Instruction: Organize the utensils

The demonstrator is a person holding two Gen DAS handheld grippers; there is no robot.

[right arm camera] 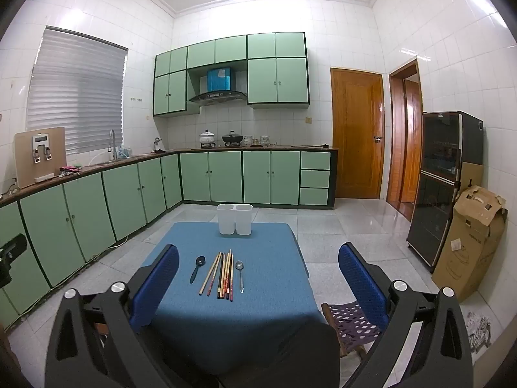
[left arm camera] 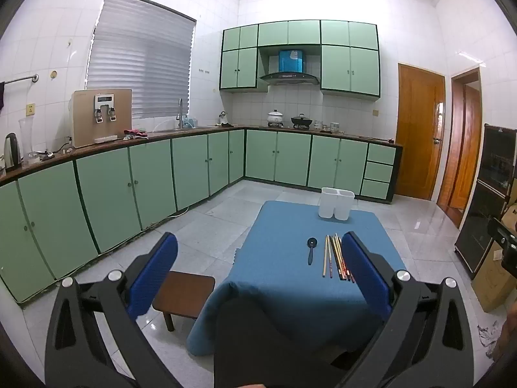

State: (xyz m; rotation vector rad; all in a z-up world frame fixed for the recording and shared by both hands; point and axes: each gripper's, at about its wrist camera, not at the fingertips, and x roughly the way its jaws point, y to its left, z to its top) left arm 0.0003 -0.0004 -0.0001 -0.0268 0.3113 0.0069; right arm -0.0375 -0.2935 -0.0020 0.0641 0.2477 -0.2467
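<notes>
Lying on the blue-covered desk (right arm camera: 258,317) are the utensils, all placed relative to the white holder (right arm camera: 235,219), which stands at the far edge and has two compartments side by side. Nearer the camera than the holder sits a bundle of chopsticks (right arm camera: 221,274), fanned slightly; about eight sticks show, though the exact count is hard to tell where they overlap. One black spoon (right arm camera: 196,269) lies just left of the bundle, and one metal spoon (right arm camera: 240,274) just right of it, both apart from the holder. Both compartments look empty from here. The left tongs (left arm camera: 258,278) stand wide with nothing between their blue pads, and the right tongs (right arm camera: 258,283) likewise gape wide and empty above the near desk edge.
</notes>
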